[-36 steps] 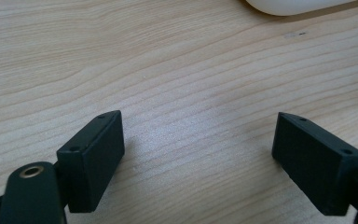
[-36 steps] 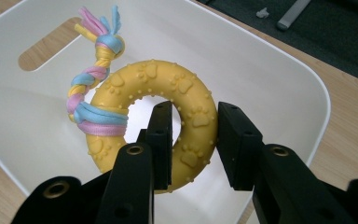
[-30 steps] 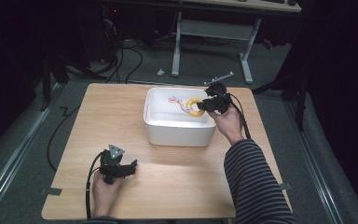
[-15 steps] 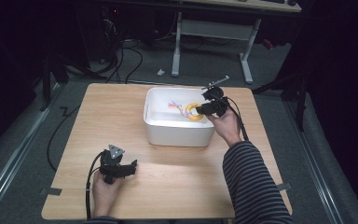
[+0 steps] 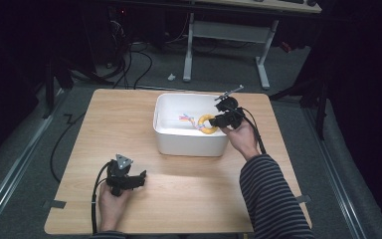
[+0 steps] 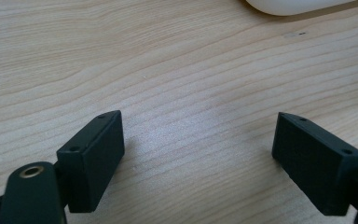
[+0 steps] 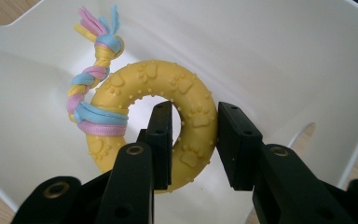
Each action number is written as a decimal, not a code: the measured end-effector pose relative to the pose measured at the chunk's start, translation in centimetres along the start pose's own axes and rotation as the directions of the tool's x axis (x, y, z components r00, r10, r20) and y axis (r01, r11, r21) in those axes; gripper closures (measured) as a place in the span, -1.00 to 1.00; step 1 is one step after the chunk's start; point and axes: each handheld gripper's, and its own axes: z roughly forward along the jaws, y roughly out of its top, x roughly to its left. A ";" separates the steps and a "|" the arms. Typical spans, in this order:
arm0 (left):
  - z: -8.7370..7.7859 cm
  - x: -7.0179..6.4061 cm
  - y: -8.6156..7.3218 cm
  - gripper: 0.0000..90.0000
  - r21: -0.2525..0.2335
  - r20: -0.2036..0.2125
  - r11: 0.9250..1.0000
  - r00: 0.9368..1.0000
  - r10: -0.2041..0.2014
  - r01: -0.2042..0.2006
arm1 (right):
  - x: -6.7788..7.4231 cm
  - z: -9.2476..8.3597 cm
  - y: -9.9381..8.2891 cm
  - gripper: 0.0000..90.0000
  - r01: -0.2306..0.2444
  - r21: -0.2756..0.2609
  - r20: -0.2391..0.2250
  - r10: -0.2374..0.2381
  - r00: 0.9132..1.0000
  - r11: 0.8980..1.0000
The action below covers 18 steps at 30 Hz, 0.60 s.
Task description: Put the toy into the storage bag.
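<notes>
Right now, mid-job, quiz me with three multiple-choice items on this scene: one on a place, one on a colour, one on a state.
1. Where is the ring toy?
A. Inside the white tub
B. On the floor
C. Beside the left gripper

2. What colour is the ring?
A. Green
B. Yellow
C. Black

3. How is the right gripper?
A. Open above the table
B. Lying on the table
C. Shut on the ring toy

Answers: 1 A, tub walls surround it; 2 B, yellow rubber with paw prints; 3 C, the jaws clamp its band.

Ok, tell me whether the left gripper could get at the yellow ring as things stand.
Probably not: the right gripper is clamped on the yellow ring inside the white bin, while the left gripper rests open on the table, well short.
</notes>
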 end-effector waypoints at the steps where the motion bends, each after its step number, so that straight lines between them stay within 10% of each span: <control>1: 0.0 0.0 0.0 -0.62 0.000 0.000 1.000 1.000 0.000 0.000 | 0.1 0.0 -0.1 0.51 -0.007 -0.003 -0.004 0.007 1.000 1.000; 18: 0.0 0.0 0.0 -0.62 0.000 0.000 1.000 1.000 0.000 0.000 | 1.1 -0.5 -0.9 0.50 0.046 0.011 -0.026 -0.045 0.999 0.999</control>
